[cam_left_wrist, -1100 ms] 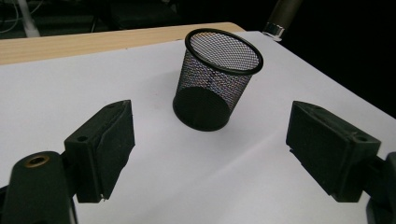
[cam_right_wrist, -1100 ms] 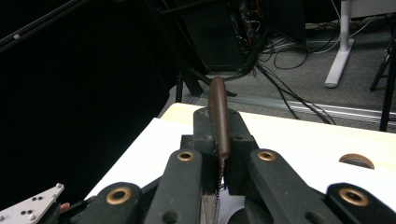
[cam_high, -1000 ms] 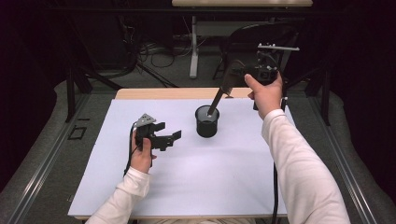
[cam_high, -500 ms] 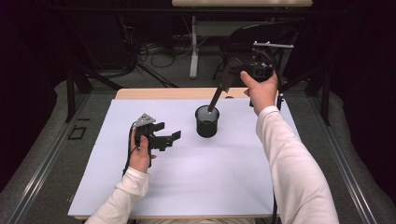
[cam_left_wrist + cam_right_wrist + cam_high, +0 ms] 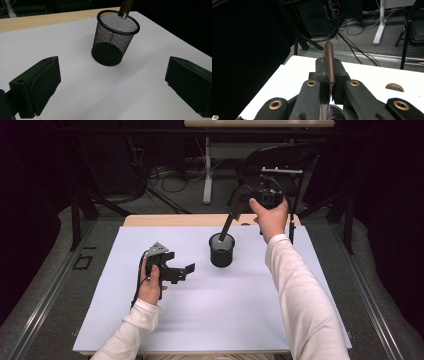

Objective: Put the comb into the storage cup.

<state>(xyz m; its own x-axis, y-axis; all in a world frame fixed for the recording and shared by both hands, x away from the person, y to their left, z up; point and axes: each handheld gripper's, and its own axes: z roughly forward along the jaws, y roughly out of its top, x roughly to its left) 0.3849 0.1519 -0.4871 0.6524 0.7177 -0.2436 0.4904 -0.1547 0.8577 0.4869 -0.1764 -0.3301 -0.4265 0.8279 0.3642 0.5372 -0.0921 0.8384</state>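
Pen slants into the mesh cup mid-tabletop, clamped by your right gripper. Left gripper view: your left gripper just opened, empty, facing the cup. Right gripper view: jaws pinch the pen.

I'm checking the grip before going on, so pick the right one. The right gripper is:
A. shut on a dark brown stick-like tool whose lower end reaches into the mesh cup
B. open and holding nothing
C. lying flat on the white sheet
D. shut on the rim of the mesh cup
A: in the right gripper view the right gripper clamps the dark brown tool, and in the high view its lower end dips into the mesh cup.
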